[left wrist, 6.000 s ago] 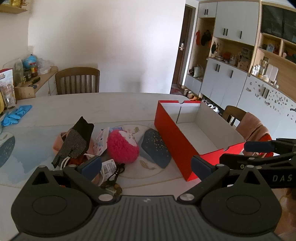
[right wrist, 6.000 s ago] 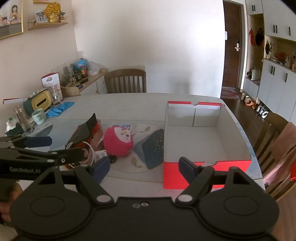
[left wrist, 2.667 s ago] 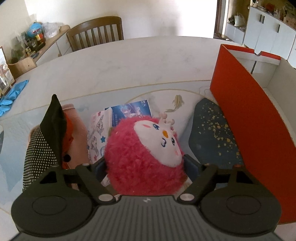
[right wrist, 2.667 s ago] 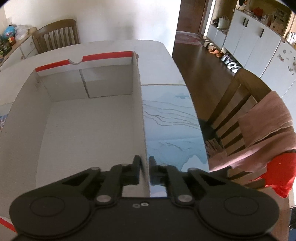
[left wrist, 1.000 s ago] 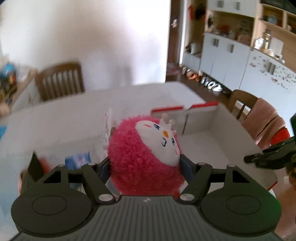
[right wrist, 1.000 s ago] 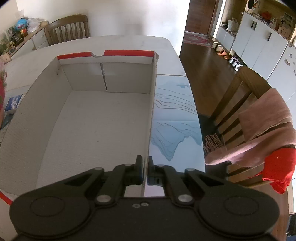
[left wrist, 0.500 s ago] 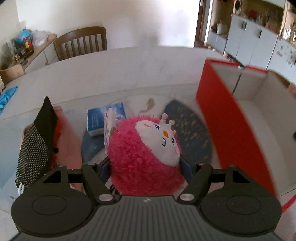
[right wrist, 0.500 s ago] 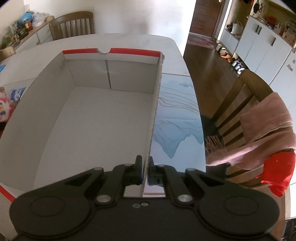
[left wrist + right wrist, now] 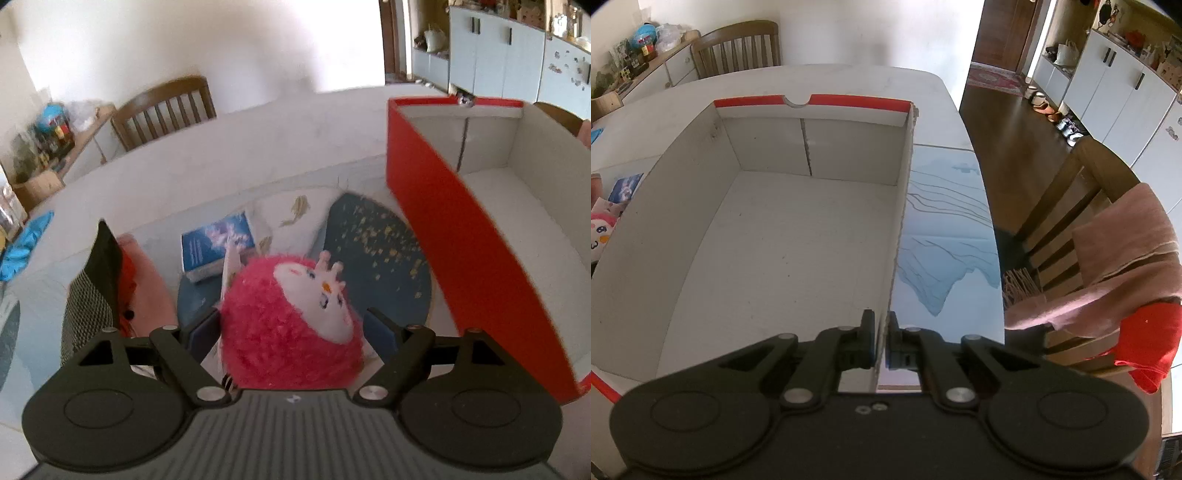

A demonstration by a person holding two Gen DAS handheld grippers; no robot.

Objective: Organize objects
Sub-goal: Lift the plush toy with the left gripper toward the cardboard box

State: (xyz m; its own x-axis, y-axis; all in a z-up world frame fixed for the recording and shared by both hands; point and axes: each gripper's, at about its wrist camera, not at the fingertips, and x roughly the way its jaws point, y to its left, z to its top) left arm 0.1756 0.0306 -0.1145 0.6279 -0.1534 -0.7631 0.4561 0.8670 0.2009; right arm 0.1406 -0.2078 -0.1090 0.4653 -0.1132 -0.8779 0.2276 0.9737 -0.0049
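Showing the left hand-held gripper [image 9: 291, 328] pinching a pink plush toy [image 9: 291, 328] above the tabletop [image 9: 258, 147], left of the red cardboard box [image 9: 476, 273]. Right hand-held gripper [image 9: 881, 341], pressed together, clamps the box's near right wall. No legible writing appears. A blue booklet [image 9: 216, 245] lies beyond the toy.

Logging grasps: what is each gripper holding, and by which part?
Left gripper: pink plush toy, by its sides. Right gripper: red box, pinched at its right wall's rim.
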